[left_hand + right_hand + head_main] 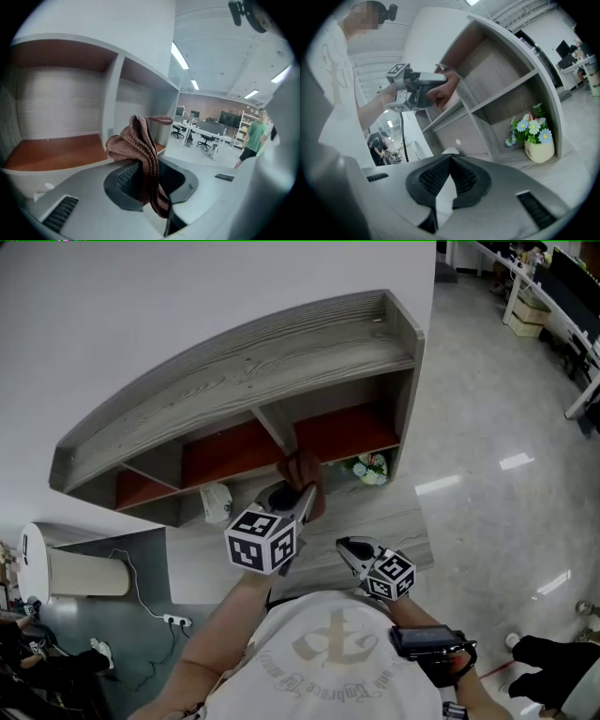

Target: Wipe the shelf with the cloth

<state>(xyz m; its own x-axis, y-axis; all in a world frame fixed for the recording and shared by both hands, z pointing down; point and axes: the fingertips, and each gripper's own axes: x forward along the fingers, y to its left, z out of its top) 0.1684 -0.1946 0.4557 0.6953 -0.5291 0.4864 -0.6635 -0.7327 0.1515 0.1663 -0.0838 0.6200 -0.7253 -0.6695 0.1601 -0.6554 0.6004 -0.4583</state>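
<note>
A brown knitted cloth (303,472) is bunched in front of the upright divider (277,430) of the grey shelf unit (253,362), level with its red-brown boards (230,454). My left gripper (302,495) is shut on it. In the left gripper view the cloth (140,150) sticks up from between the jaws of the left gripper (146,171), just short of the left compartment's red-brown board (56,153). My right gripper (343,546) hangs lower right over the grey counter, shut and holding nothing. Seen in its own view, the right gripper (451,158) has its pads pressed together.
A small pot of blue and white flowers (368,468) stands on the counter under the right compartment, and a white object (217,502) sits at the left. A power strip (176,621) lies on the floor. A person in green (251,138) stands far off.
</note>
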